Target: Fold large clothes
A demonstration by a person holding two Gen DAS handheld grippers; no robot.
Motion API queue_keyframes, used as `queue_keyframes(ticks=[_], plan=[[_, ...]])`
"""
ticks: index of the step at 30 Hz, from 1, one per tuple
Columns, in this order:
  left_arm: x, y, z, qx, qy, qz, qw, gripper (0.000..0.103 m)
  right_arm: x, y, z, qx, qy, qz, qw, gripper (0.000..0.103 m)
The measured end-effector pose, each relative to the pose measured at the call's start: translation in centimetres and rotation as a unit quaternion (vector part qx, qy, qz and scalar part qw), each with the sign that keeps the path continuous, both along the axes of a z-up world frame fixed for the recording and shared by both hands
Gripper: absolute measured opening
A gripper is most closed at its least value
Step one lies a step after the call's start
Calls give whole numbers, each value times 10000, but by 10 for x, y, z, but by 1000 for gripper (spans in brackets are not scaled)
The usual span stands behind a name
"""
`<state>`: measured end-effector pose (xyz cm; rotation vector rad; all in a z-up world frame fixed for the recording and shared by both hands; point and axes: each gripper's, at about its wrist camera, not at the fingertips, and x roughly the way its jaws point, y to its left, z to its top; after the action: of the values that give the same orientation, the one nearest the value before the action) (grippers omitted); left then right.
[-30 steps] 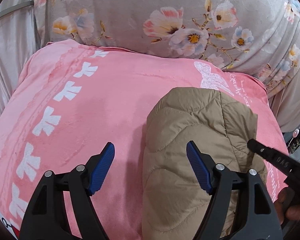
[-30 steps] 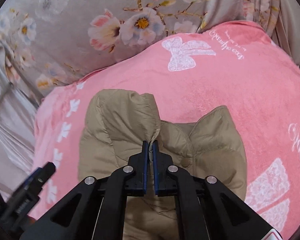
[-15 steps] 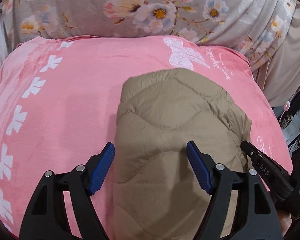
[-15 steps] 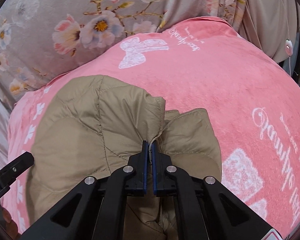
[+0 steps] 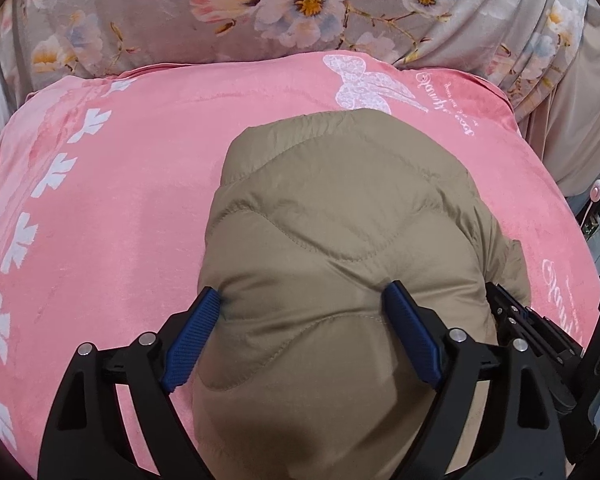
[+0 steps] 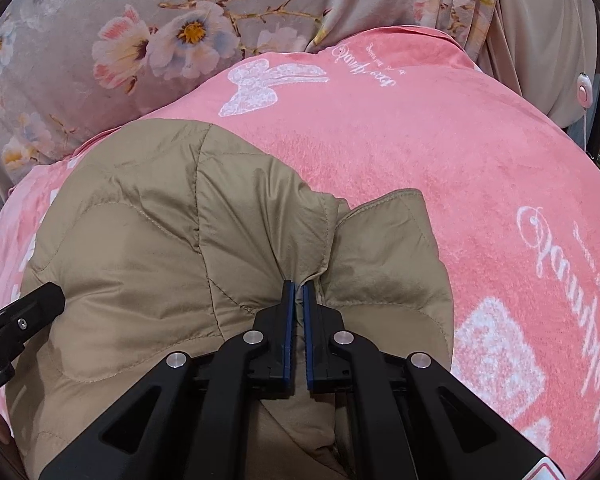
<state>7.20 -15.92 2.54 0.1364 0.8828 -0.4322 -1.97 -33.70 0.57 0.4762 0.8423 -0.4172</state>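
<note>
A tan quilted jacket (image 5: 340, 240) lies bunched in a folded mound on a pink blanket (image 5: 120, 208). My left gripper (image 5: 302, 300) is open, its blue pads pressed against the jacket's top on either side of a puffed panel. My right gripper (image 6: 297, 286) is shut on a pinched fold of the jacket (image 6: 180, 240) near its right side. A smaller flap of the jacket (image 6: 392, 248) lies to the right of that pinch. The left gripper's tip shows at the left edge of the right wrist view (image 6: 28, 312).
The pink blanket (image 6: 460, 168) with white bows and script covers the bed. A grey floral quilt (image 5: 300, 8) is bunched behind it. A beige curtain (image 6: 540, 20) and a cable with a round switch (image 6: 583, 92) hang at the right.
The left gripper has moved right and down onto the jacket, now pressing into it. The right gripper keeps its pinch while the jacket mound has shifted closer and fills more of both views.
</note>
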Motion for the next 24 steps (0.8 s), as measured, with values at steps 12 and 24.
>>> queue_keyframes(ticks=[12, 24], plan=[[5, -10, -22, 31, -73, -26, 10000, 96, -1, -6, -14, 154, -206, -22, 9997, 2], [5, -16, -38, -3, -372, -13, 9993, 98, -3, -7, -21, 193, -358, -26, 9992, 3]])
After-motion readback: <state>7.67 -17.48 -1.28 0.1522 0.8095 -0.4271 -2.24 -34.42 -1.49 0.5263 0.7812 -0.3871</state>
